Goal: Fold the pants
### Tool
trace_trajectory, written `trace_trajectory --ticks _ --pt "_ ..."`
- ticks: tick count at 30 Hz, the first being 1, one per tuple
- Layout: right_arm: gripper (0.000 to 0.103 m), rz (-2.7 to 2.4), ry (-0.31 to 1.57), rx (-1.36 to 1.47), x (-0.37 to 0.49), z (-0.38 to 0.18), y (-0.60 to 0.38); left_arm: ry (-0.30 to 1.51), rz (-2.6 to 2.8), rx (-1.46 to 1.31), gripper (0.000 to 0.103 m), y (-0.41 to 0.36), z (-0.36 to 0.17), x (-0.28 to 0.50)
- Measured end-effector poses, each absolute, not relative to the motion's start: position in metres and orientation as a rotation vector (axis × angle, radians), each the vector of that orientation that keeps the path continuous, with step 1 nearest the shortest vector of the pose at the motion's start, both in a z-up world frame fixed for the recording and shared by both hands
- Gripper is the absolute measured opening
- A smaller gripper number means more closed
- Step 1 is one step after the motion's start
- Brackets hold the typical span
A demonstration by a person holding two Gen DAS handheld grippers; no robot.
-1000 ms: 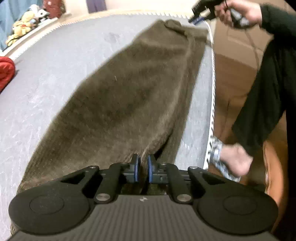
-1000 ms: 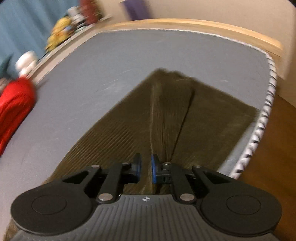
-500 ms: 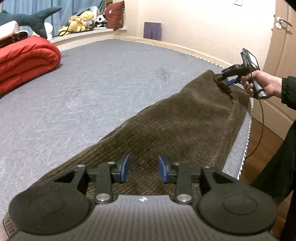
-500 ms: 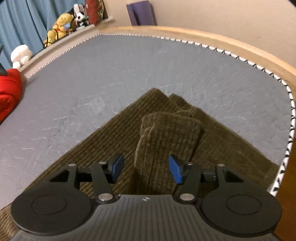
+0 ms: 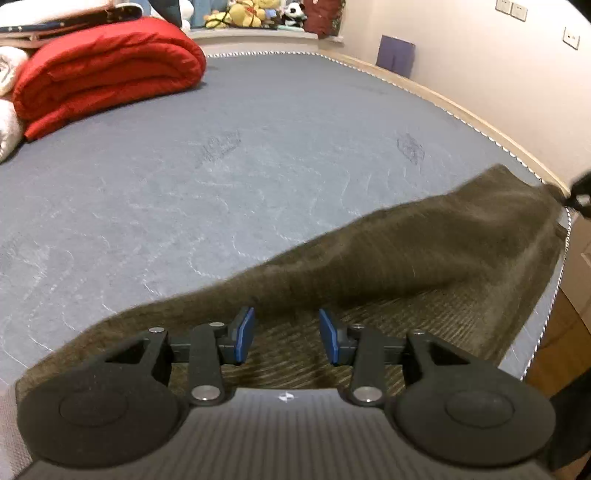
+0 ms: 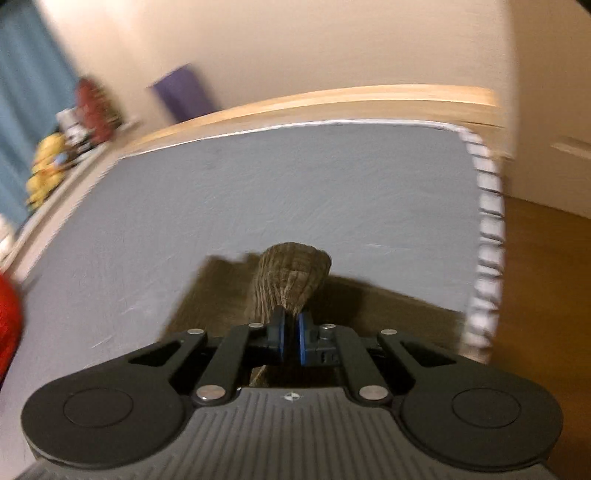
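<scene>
Dark olive corduroy pants (image 5: 424, 251) lie along the right edge of a grey mattress (image 5: 258, 166). In the left wrist view my left gripper (image 5: 286, 330) hangs just over the near end of the pants. Its jaws are opening, and the blue pads (image 5: 245, 332) stand apart with nothing pinched, only cloth lying beneath them. My right gripper (image 6: 290, 332) is shut on a bunched fold of the pants (image 6: 291, 277), which stands up past its fingertips. The far end of the pants rises toward that gripper (image 5: 578, 194) at the right edge of the left wrist view.
A rolled red quilt (image 5: 107, 70) lies at the far left of the mattress, with plush toys (image 5: 243, 11) on a ledge behind it. The mattress's piped edge (image 5: 554, 295) drops to a wooden floor (image 5: 561, 332) on the right. A wooden bed frame (image 6: 332, 99) borders the far side.
The right gripper opened around a raised fold, then shut on it and pulled it up. The left gripper let go of the pants, spread its jaws and rolled level.
</scene>
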State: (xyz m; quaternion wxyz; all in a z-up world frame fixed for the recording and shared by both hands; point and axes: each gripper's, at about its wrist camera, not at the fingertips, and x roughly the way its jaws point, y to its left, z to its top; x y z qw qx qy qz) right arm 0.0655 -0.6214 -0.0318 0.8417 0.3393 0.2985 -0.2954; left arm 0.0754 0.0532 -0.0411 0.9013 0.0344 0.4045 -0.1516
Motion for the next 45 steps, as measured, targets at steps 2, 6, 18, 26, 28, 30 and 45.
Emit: trace_trajectory --ticks 2,6,18,26,28,30,45 --pt "0.007 -0.693 0.669 0.762 0.048 -0.040 -0.629 0.839 -0.322 0.058 0.043 0.054 -0.038 0.077" --pt "0.016 -0.789 0.706 0.888 0.030 -0.061 -0.647 0.854 -0.325 0.073 0.043 0.053 -0.040 0.078" --pt "0.034 -0.613 0.704 0.711 0.064 -0.063 -0.653 1.010 -0.318 0.068 0.043 0.050 -0.071 0.088" --pt "0.046 -0.677 0.617 0.502 0.063 -0.042 -0.648 0.905 -0.550 0.096 0.043 0.020 -0.055 0.065" --pt "0.057 -0.691 0.627 0.492 0.063 -0.044 -0.653 0.908 -0.602 0.115 0.043 0.008 -0.058 0.059" --pt "0.068 -0.681 0.681 0.516 0.065 -0.054 -0.658 0.931 -0.638 0.122 0.043 -0.001 -0.065 0.056" --pt "0.004 -0.840 0.669 0.555 0.046 -0.049 -0.673 1.077 -0.708 0.280 0.037 -0.021 -0.089 0.039"
